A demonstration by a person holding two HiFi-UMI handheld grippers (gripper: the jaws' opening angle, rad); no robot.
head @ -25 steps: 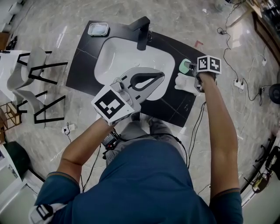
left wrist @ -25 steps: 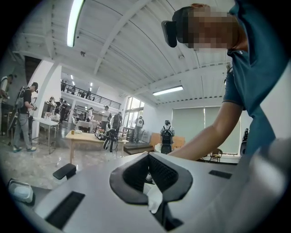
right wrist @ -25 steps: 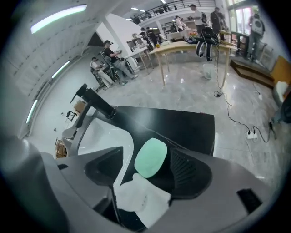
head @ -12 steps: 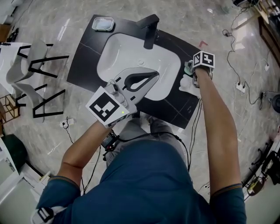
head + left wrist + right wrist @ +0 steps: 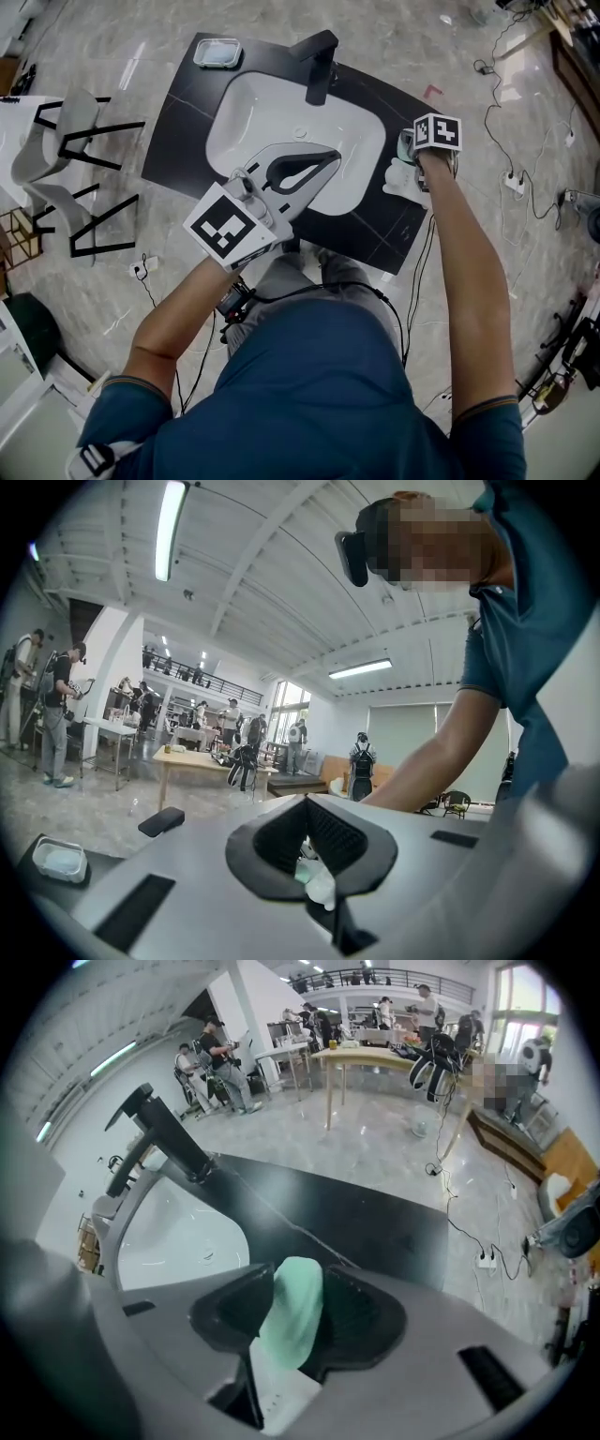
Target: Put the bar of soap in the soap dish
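**Item:** mint-green oval bar of soap (image 5: 289, 1335).
**Location:** right end of the matt black counter (image 5: 187, 122), just beside the white oval basin (image 5: 272, 112). It sits over a flat white piece (image 5: 398, 180) of a kind that cannot be made out.

**Item:** right hand-held gripper (image 5: 295, 1293).
**Condition:** points steeply down at the bar. The jaws have just been closing and now stand against both long sides of the soap, so it reads as grasping the bar. Whether the bar has left the white piece cannot be told.

**Item:** left hand-held gripper (image 5: 314, 841).
**Condition:** held roughly level over the near edge of the basin, jaws spread, nothing between them.

**Item:** shallow, pale rectangular soap dish (image 5: 217, 52).
**Location:** far left corner of the counter, beyond the black angular tap (image 5: 319, 61) and well apart from the soap.

**Step in hand:** the pick-up, judged to be at the point of securing the grip.

**Next move calls for:**
- a clean lift
- a carry across the basin that clears the tap
- a flat set-down inside the dish before letting go

A slick bar probably wants an even, steady squeeze.
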